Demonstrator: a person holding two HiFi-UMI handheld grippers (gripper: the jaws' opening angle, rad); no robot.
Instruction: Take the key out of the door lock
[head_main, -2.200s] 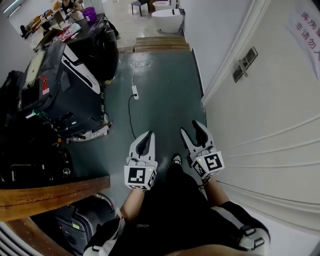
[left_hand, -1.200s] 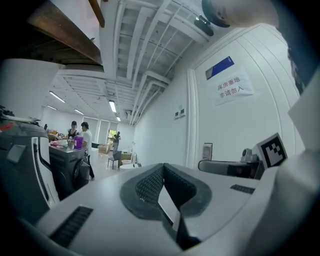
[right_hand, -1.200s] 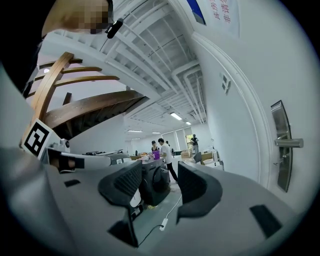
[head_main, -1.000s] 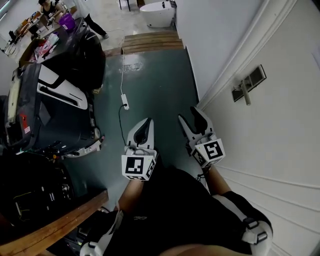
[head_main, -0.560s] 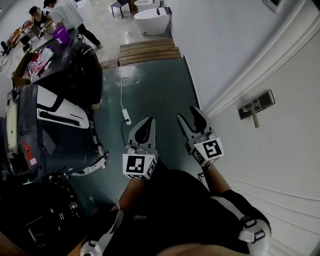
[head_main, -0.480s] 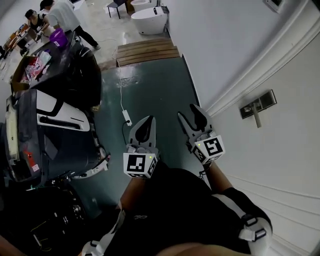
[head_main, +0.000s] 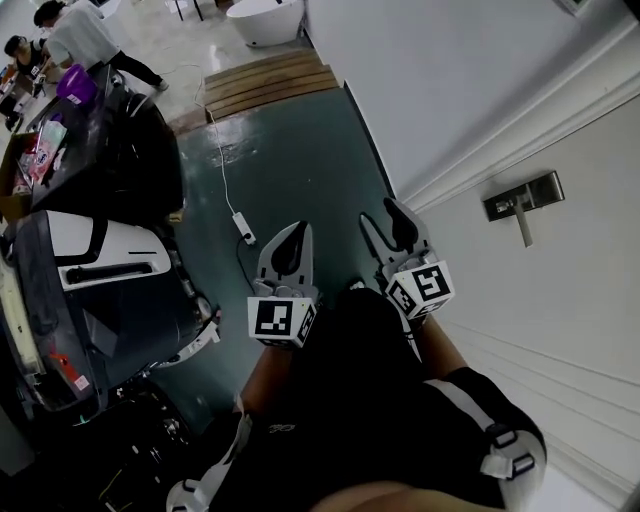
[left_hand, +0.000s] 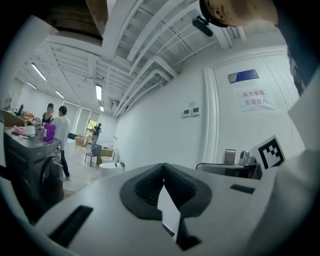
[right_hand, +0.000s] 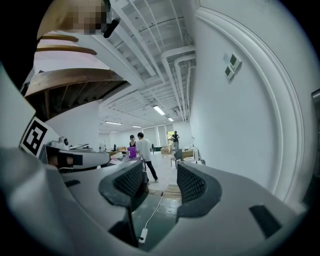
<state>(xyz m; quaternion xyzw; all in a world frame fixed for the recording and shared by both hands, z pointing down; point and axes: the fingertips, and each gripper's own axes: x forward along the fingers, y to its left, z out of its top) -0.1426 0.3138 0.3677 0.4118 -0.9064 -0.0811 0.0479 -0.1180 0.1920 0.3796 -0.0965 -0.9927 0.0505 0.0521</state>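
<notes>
Both tools held in front of you, well apart from the door lock.

Your left tool (head_main: 295, 235) is pressed together with nothing in it. Your right tool (head_main: 384, 222) is spread and empty, with only floor showing through the gap. The door lock (head_main: 524, 194) is a grey plate on the white door (head_main: 560, 290) to your right, past the right tool. A thin bar hangs from the plate, and I can't tell if that's the key. The floor (head_main: 300, 160) is dark green, with a white power strip (head_main: 244, 228) and its cable lying on it. A wooden step (head_main: 265, 85) sits at the far end, with a white tub (head_main: 265, 18) beyond it. Black machines (head_main: 90, 280) line your left. Two people (head_main: 75, 35) stand at a desk far left.
</notes>
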